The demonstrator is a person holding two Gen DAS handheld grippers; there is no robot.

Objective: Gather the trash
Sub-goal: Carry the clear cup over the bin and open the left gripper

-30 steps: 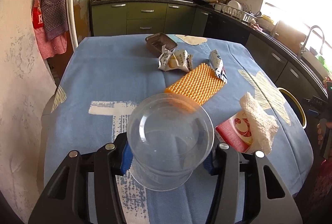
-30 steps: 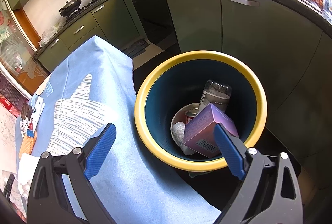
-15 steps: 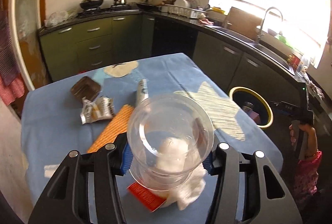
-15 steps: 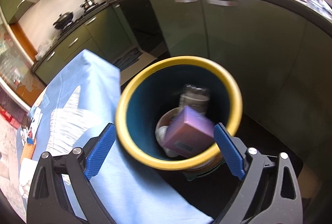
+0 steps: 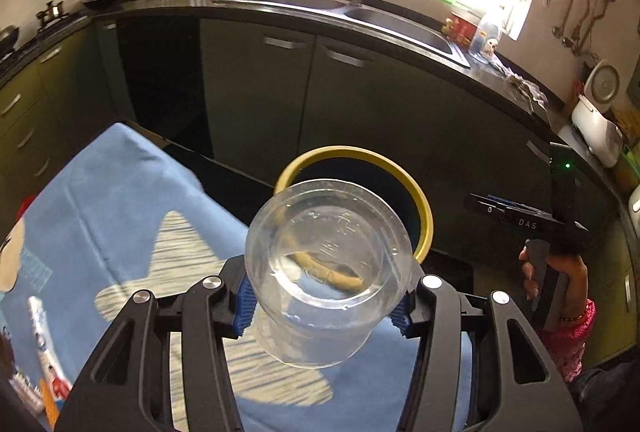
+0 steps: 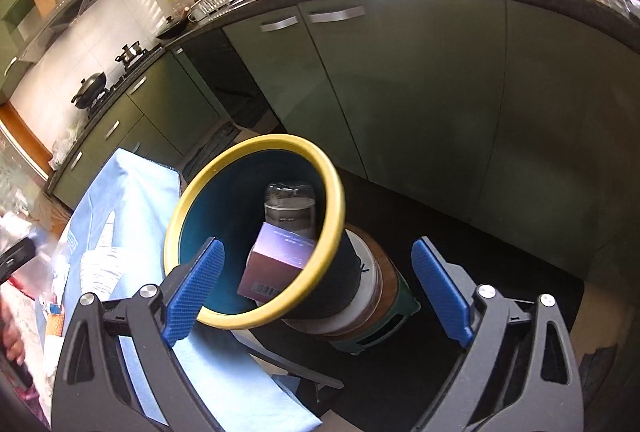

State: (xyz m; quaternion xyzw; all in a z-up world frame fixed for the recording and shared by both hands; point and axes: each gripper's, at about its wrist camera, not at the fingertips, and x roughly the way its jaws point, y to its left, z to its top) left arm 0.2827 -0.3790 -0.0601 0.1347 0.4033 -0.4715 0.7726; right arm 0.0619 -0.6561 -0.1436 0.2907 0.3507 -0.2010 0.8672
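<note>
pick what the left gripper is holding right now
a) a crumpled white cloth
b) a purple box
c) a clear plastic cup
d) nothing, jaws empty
c: in the left wrist view the blue pads of the left gripper press on both sides of a clear plastic cup, in front of the yellow-rimmed bin.

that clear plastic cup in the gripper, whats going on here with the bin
A person is clearing trash off a table covered in a blue cloth. The left gripper is clamped on a clear, empty plastic cup, held in front of the yellow-rimmed dark bin beside the table. The bin already holds a purple box and a clear plastic bottle. The right gripper is open and empty, pointing at the bin.
</note>
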